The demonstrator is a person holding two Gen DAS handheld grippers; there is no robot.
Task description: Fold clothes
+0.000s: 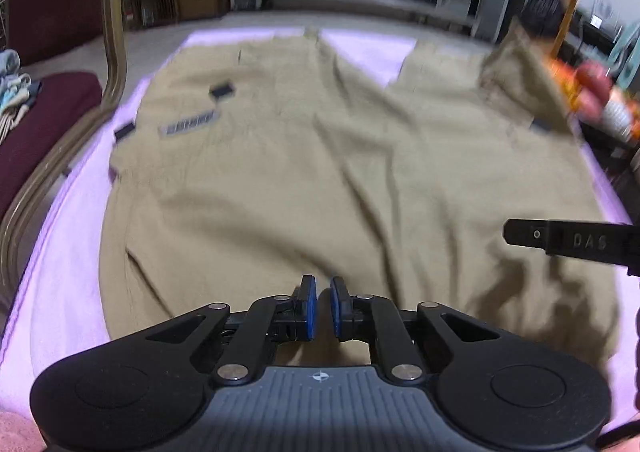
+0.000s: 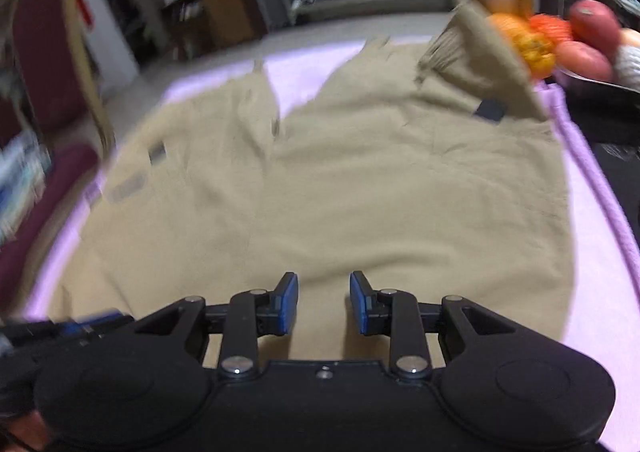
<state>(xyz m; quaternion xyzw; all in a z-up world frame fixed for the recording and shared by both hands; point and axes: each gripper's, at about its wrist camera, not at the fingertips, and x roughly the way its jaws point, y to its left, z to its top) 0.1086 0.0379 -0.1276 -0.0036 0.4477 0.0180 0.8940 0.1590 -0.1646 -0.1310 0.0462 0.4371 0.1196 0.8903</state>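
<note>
Where khaki garment spreads, right hand-held gripper above

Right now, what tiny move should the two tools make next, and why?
Probably lower both onto the tan garment's near edge to pinch it. It lies spread out, unfolded, on the purple cloth; the left tool and right tool hold nothing.

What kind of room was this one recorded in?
Probably a home living or dining room, though motion blur limits certainty. A tan garment lies on a lilac-covered table, a maroon upholstered chair stands beside it, and fruit sits at its far corner.
</note>
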